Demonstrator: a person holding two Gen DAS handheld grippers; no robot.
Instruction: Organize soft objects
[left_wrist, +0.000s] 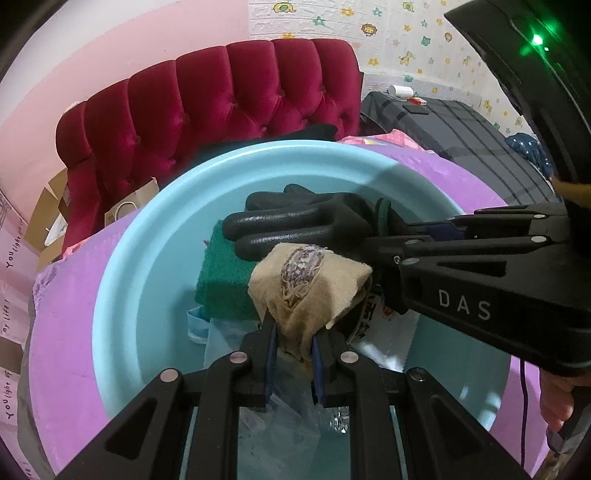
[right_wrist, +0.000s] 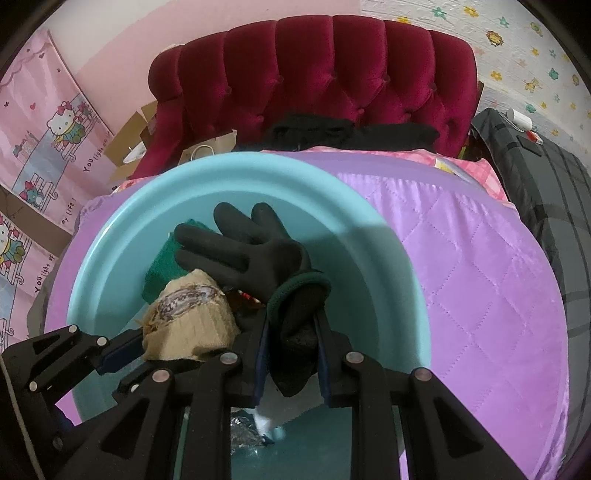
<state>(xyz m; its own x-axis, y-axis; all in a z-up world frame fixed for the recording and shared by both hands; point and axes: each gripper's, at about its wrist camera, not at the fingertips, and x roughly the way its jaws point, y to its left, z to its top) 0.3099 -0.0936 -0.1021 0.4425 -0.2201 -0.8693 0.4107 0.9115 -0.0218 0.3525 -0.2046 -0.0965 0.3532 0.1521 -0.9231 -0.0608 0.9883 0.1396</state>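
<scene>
Below me spreads the purple quilt (right_wrist: 461, 258), with the red tufted headboard (right_wrist: 314, 74) along its far edge. On the quilt sits the light blue basin (left_wrist: 122, 258), reaching toward the quilt's left edge. Over the basin's middle my right claw (right_wrist: 290, 354) is clenched on the cuff of a black glove (right_wrist: 243, 247), whose fingers reach toward the far rim. My left claw (left_wrist: 291, 350) is clamped on a beige cloth (left_wrist: 310, 288) with a frayed patch, held just beside the glove. Under both, a green sponge (left_wrist: 221, 280) lies inside the basin toward its left wall. Some crinkled plastic, I think, lies on the basin floor.
</scene>
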